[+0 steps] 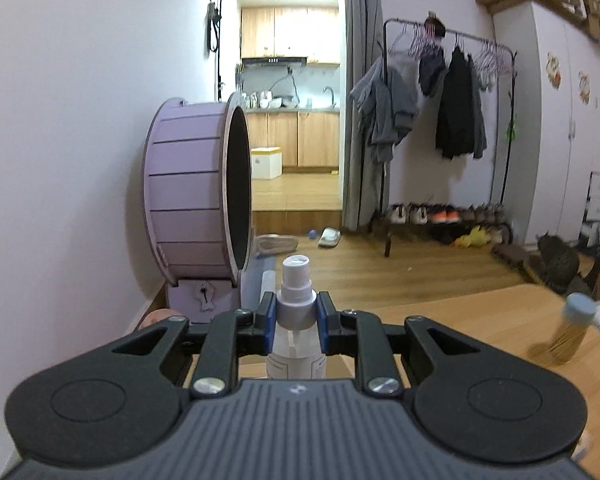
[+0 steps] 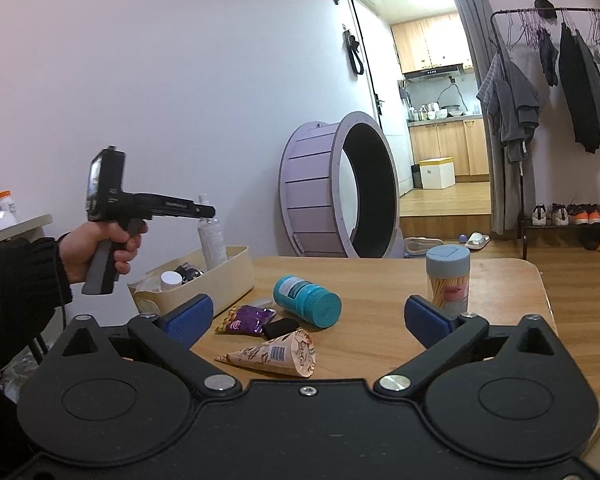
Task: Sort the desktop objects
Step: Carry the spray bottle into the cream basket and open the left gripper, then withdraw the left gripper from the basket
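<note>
We hold the spray bottle (image 1: 296,308) clamped in the left tool (image 1: 296,322) above the cream bin (image 2: 224,280) at the surface's (image 2: 380,280) left edge; the right tool (image 2: 308,320) gapes empty. Next, we judge: lower and release.

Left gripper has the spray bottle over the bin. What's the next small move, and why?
Probably lower the left gripper and release: it is shut on the spray bottle, which hangs upright with its base inside the beige bin. The right gripper is open and idle.
</note>
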